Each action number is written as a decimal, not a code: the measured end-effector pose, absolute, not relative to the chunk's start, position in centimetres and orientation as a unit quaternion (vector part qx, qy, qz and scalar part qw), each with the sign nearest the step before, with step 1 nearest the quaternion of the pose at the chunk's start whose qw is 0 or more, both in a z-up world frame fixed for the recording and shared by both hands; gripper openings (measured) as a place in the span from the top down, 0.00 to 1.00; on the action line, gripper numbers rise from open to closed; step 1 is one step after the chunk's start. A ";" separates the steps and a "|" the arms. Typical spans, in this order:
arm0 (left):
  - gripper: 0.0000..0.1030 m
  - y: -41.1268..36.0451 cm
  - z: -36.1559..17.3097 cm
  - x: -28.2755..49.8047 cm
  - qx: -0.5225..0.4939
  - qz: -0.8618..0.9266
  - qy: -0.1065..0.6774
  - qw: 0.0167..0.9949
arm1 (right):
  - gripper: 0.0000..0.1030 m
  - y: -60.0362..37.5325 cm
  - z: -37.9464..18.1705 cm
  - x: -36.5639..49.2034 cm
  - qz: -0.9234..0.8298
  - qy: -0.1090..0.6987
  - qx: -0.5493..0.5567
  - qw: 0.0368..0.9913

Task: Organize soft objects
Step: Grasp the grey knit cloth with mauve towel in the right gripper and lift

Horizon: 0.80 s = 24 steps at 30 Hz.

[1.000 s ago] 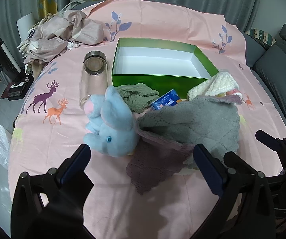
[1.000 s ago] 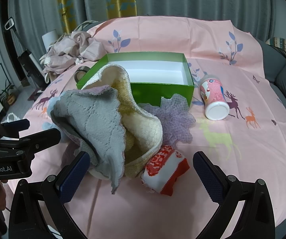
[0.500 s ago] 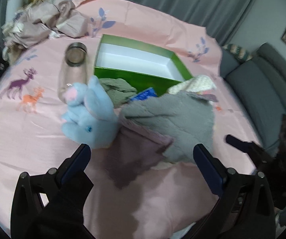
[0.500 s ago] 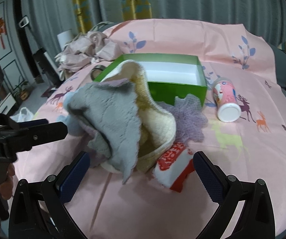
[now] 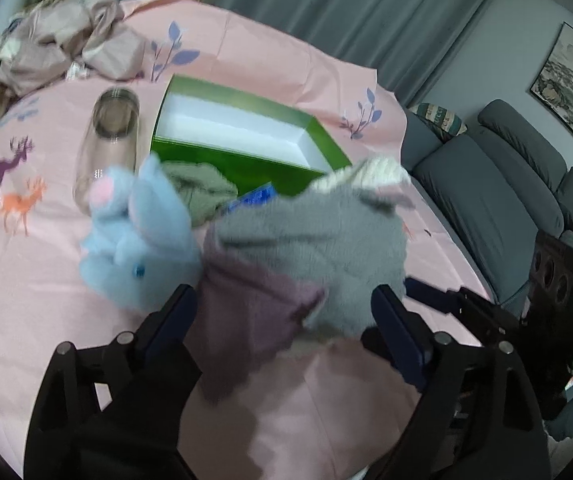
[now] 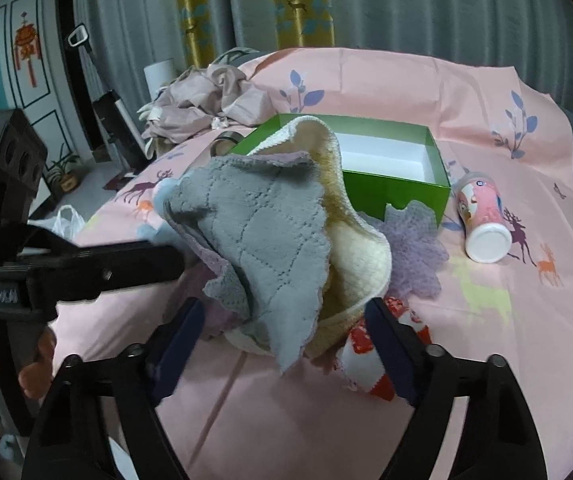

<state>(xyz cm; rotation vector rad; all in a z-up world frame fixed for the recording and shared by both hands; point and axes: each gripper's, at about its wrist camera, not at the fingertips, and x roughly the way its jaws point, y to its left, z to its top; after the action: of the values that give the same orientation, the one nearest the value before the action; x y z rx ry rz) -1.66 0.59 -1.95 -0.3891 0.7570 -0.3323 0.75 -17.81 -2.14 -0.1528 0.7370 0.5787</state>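
Observation:
A pile of soft cloths lies on the pink tablecloth in front of the green box (image 5: 242, 160). A grey quilted cloth (image 5: 310, 244) is on top, over a mauve cloth (image 5: 246, 316) and a cream cloth (image 6: 360, 258). My left gripper (image 5: 286, 312) is closing, with the near edge of the grey and mauve cloths between its fingers, the pads clear of them. My right gripper (image 6: 284, 332) is closing too; the grey cloth (image 6: 262, 240) hangs between its fingers, unpressed. A blue plush toy (image 5: 138, 240) sits left of the pile. A red and white sock (image 6: 366, 364) lies by the right fingertip.
The green box (image 6: 390, 188) is empty with a white inside. A glass jar (image 5: 110, 136) lies left of it, a pink printed cup (image 6: 482, 216) right of it. An olive cloth (image 5: 202, 188), a blue packet (image 5: 254, 198) and a lilac mesh cloth (image 6: 418, 248) lie nearby. Crumpled fabric (image 5: 62, 44) sits at the back left.
Both grippers' fingers have come closer together. The left view has swung towards the sofa side and nearer the pile. The right gripper has edged up to the pile.

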 end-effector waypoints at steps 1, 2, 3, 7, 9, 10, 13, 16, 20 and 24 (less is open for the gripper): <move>0.15 0.7 -1.8 -1.3 -0.185 -0.158 0.361 0.900 | 0.21 -17.7 -2.2 0.9 0.279 0.356 -0.074 0.889; 0.16 0.9 -1.7 -0.8 -0.185 -0.157 0.359 0.901 | 0.23 -17.7 -2.3 0.9 0.280 0.358 -0.075 0.888; 0.18 1.2 -1.7 -0.4 -0.185 -0.158 0.359 0.901 | 0.25 -17.6 -2.4 0.9 0.282 0.359 -0.075 0.886; 0.31 1.5 -2.1 1.0 -0.181 -0.172 0.365 0.897 | 0.31 -17.4 -2.6 1.2 0.290 0.365 -0.075 0.882; 0.40 1.6 -2.4 1.5 -0.186 -0.182 0.370 0.892 | 0.37 -17.1 -2.7 1.3 0.290 0.365 -0.078 0.881; 0.43 1.7 -2.5 1.7 -0.189 -0.185 0.372 0.890 | 0.40 -17.0 -2.8 1.3 0.293 0.368 -0.078 0.879; 0.75 1.9 -2.9 1.9 -0.204 -0.196 0.377 0.882 | 0.50 -16.9 -3.2 1.6 0.288 0.375 -0.082 0.877; 0.89 2.0 -3.0 1.5 -0.214 -0.202 0.375 0.879 | 0.70 -16.9 -3.2 1.6 0.287 0.375 -0.080 0.878; 0.93 2.5 -3.0 1.0 -0.236 -0.205 0.375 0.873 | 0.90 -17.0 -2.9 1.5 0.290 0.372 -0.078 0.878; 0.94 2.6 -1.9 -0.4 -0.239 -0.220 0.359 0.875 | 0.96 -16.9 -1.6 0.3 0.317 0.345 -0.076 0.880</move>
<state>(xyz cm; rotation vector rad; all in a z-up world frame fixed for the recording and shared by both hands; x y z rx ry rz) -0.39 2.56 -1.95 -0.4997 0.7498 -0.4597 0.33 -16.92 -1.56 -0.1576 0.7200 0.6604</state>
